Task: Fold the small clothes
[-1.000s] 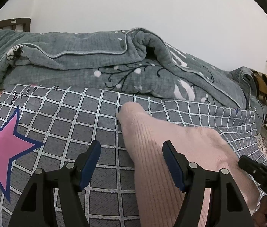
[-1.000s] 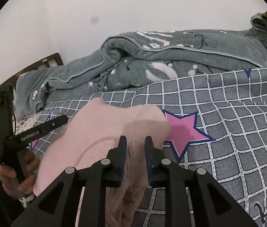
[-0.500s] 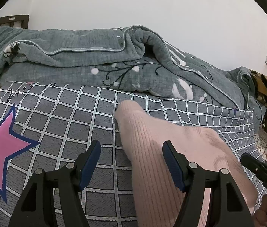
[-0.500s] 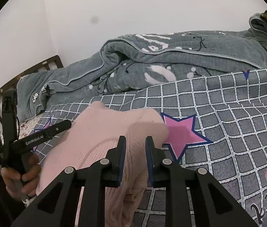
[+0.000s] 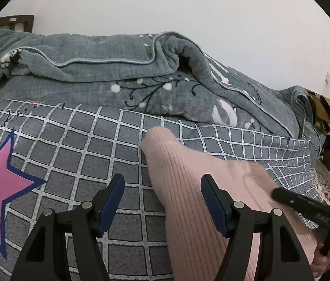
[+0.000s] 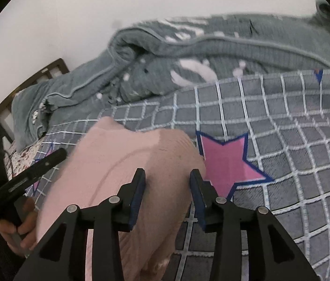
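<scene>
A pink ribbed knit garment (image 5: pixel 188 187) lies on the grey checked bedspread (image 5: pixel 83 145). My left gripper (image 5: pixel 162 201) is open, its jaws wide apart over the garment's left edge and holding nothing. In the right wrist view the same garment (image 6: pixel 122 159) lies folded over itself. My right gripper (image 6: pixel 167 196) is open, its jaws apart above the garment's right part, gripping nothing. The other gripper shows in each view: the right one in the left wrist view (image 5: pixel 305 206), the left one in the right wrist view (image 6: pixel 31 175).
A rumpled grey-green quilt (image 5: pixel 118 75) is piled along the wall behind the bedspread. Pink stars (image 6: pixel 225 164) are printed on the bedspread. A dark wooden headboard (image 6: pixel 47 70) and a camouflage cloth (image 5: pixel 328 114) sit at the bed's ends.
My right gripper has opened and let go of the pink garment it was pinching. The right wrist view is blurred by motion. My left gripper stays open.
</scene>
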Demonstrator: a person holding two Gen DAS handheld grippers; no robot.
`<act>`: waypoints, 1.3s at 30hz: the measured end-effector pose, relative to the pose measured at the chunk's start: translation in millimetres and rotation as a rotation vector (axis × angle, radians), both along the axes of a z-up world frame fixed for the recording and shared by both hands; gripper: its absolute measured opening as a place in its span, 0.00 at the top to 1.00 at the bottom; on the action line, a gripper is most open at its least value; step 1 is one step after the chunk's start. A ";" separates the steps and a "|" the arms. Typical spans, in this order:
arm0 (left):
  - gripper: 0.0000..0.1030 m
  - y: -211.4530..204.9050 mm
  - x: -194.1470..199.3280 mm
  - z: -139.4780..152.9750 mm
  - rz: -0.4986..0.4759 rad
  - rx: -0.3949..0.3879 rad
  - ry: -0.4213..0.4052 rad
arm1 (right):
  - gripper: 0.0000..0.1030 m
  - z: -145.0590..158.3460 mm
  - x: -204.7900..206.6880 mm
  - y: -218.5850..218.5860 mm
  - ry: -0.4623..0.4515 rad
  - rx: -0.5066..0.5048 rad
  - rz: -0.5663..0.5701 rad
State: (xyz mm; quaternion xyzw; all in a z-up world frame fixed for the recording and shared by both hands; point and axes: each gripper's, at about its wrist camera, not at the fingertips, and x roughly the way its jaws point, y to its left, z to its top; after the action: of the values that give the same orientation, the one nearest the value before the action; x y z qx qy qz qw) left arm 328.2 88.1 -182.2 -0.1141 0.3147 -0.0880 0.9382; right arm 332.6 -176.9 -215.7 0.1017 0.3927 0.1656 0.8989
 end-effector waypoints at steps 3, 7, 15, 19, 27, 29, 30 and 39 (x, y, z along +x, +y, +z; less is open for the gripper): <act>0.36 -1.6 1.8 -2.8 -0.007 0.001 0.009 | 0.62 -12.4 4.2 -2.0 0.026 0.033 -0.007; 0.36 1.5 5.0 -5.6 -0.008 -0.032 0.027 | 0.89 -6.5 -0.7 -2.4 -0.020 0.026 0.006; 0.36 1.0 6.2 -7.8 0.010 -0.027 0.045 | 0.87 -15.6 -2.3 -10.0 0.002 -0.006 -0.030; 0.36 -0.2 6.5 -7.7 0.020 -0.007 0.046 | 0.80 -2.1 -7.8 -14.4 -0.022 0.005 -0.039; 0.36 2.7 1.5 -4.8 0.030 -0.023 0.043 | 0.71 23.3 -48.1 1.4 -0.156 -0.044 0.003; 0.36 0.4 -1.7 -2.4 0.017 -0.029 0.035 | 0.69 24.8 -57.5 10.6 -0.176 -0.068 0.030; 0.36 -1.4 -4.1 -1.0 0.012 -0.030 0.030 | 0.68 24.9 -61.0 15.0 -0.182 -0.079 0.042; 0.36 -22.1 -25.9 1.9 -0.011 0.037 0.002 | 0.68 19.4 -74.5 28.4 -0.182 -0.171 0.027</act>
State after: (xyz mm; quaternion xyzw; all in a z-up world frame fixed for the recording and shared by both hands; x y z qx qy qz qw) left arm 302.3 66.1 -180.4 -0.0949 0.3180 -0.0870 0.9393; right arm 258.0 -148.5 -196.3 0.0038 0.3234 0.1523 0.9339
